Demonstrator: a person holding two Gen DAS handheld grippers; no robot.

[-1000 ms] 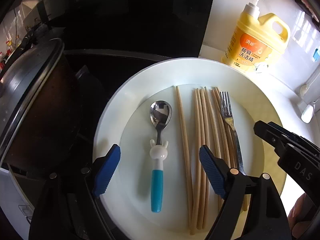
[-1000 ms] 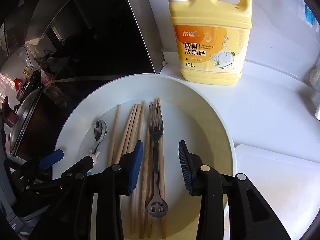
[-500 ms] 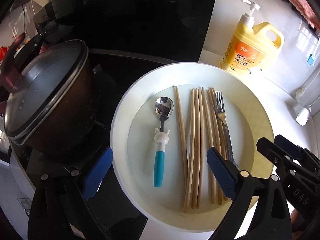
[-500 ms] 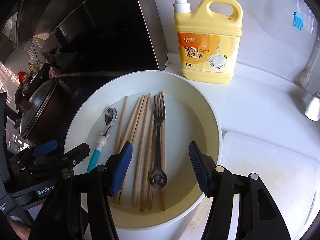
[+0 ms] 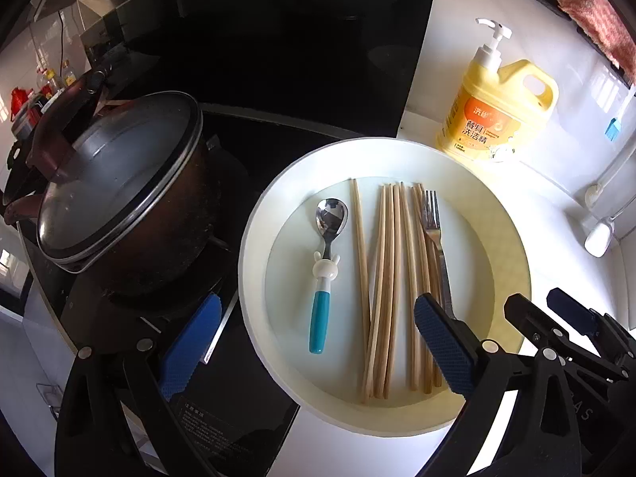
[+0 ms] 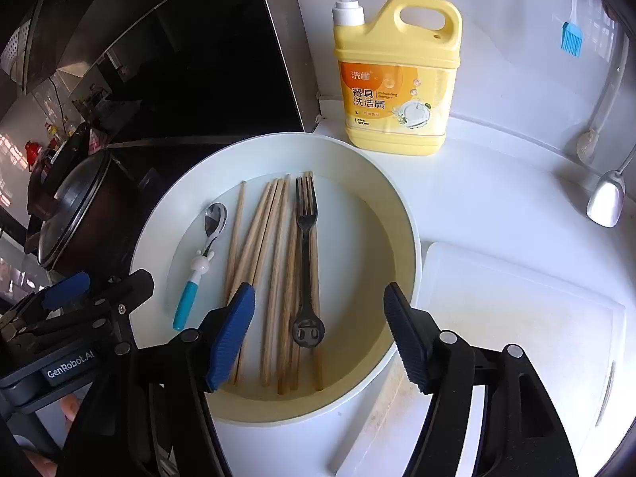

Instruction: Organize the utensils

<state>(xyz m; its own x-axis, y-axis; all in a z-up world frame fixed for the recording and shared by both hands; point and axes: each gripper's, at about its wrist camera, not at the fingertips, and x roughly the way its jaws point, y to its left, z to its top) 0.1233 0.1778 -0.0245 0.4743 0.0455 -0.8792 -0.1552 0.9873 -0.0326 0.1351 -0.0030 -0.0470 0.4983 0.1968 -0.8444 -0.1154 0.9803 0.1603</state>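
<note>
Left wrist: fork (image 5: 435,238) handle hidden behind left gripper (image 5: 318,338), jaws wide, holding nothing; spoon (image 5: 324,270) and chopsticks (image 5: 387,278) lie in plate (image 5: 254,238) | Right wrist: right gripper (image 6: 318,330) just opened, empty; plate's near rim cut off.

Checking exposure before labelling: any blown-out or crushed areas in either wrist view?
Left wrist view: backsplash crushed to black, counter by the detergent bottle blown out. Right wrist view: counter near white, cutting board edge faint; chopsticks and fork read clearly.
</note>
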